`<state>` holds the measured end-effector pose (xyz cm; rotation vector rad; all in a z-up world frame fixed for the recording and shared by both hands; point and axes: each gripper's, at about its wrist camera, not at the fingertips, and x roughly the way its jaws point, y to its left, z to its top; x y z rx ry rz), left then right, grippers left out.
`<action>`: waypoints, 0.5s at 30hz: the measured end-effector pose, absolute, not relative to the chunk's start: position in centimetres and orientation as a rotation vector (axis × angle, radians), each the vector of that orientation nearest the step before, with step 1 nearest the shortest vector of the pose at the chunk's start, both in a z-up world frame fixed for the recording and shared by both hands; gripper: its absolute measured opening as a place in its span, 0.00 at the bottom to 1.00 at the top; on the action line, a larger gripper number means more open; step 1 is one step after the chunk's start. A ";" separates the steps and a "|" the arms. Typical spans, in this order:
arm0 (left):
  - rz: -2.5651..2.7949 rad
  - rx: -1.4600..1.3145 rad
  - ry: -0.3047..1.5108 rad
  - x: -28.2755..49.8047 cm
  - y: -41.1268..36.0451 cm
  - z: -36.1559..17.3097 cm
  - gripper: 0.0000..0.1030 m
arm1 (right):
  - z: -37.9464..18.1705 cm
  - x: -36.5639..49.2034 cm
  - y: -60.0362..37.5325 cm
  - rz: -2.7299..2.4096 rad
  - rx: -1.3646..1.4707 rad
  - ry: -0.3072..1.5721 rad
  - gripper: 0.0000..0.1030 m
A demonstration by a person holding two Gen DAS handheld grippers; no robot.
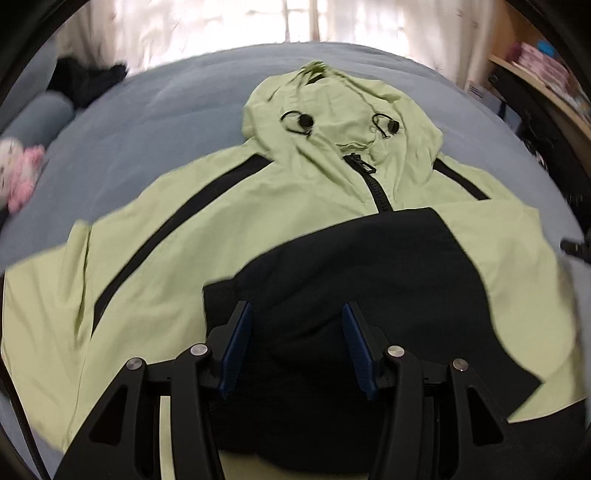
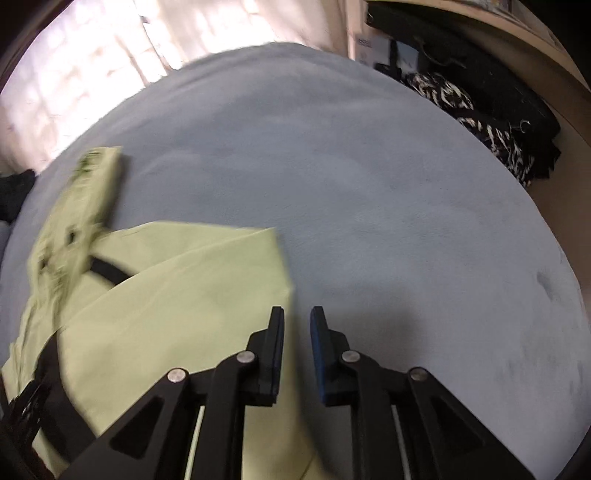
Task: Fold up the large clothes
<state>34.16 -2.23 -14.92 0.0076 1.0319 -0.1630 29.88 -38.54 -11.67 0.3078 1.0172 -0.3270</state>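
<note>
A light green hooded jacket (image 1: 295, 184) with black stripes and a black zip lies front up on the grey-blue bed (image 1: 166, 110). Its hood points to the far side. A black panel (image 1: 369, 266) of it lies folded over the lower front. My left gripper (image 1: 297, 314) hangs open just above that black panel, with nothing between its blue pads. In the right wrist view the jacket (image 2: 177, 295) fills the lower left, its folded edge ending near the middle. My right gripper (image 2: 297, 314) is at that edge, jaws a narrow gap apart and empty, the bed (image 2: 369, 184) showing between them.
A pink plush toy (image 1: 22, 173), a grey bolster (image 1: 37, 114) and dark clothing (image 1: 88, 81) lie at the bed's far left. A shelf with books (image 1: 546, 74) stands on the right. Black-and-white patterned clothes (image 2: 480, 122) are piled beside the bed. Curtains (image 1: 295, 18) hang behind.
</note>
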 end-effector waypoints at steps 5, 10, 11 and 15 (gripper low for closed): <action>-0.175 -0.115 0.963 30.8 -1.2 -11.9 0.48 | -10.8 26.6 -32.0 -0.155 0.341 1.028 0.14; -0.167 -0.133 0.953 27.6 -1.9 -12.0 0.48 | -12.7 24.3 -24.2 0.049 0.330 1.090 0.14; -0.166 -0.139 0.970 27.3 -2.2 -12.6 0.48 | -13.2 24.1 -23.3 0.063 0.318 1.095 0.14; -0.132 -0.115 1.072 27.6 -2.8 -16.4 0.48 | -15.1 24.3 -23.6 0.024 0.287 1.101 0.11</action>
